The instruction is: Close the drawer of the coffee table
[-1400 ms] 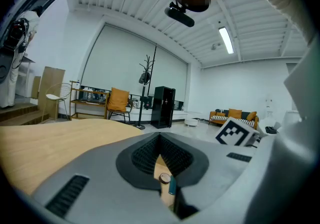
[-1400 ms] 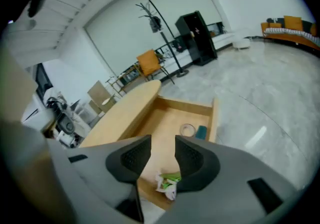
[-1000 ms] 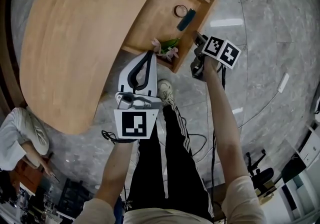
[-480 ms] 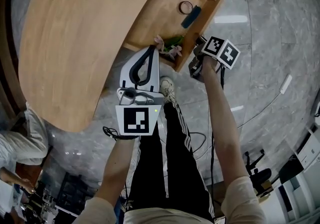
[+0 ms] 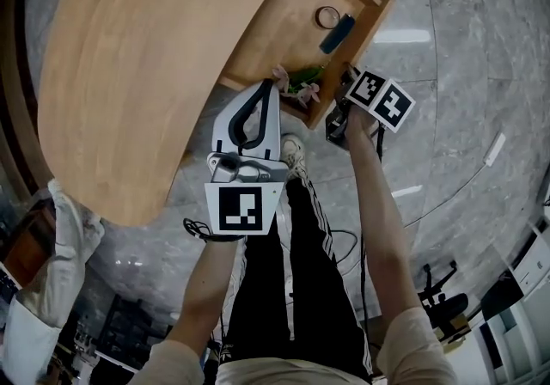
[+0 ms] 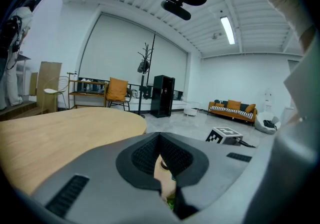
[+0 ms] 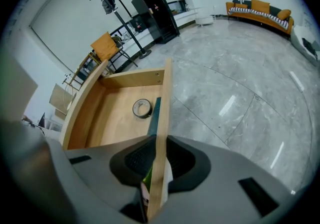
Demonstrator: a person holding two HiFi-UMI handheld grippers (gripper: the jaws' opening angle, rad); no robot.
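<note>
With the fingers of the right gripper just closed on the drawer front — those of the left gripper shut, empty — the drawer was judged best pushed squarely toward ten o'clock in the head view.

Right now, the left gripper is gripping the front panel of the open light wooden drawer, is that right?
Not the left. The right gripper is gripping the front panel of the open light wooden drawer; its jaws have just been closing with the panel between them. The right gripper view shows it.
</note>
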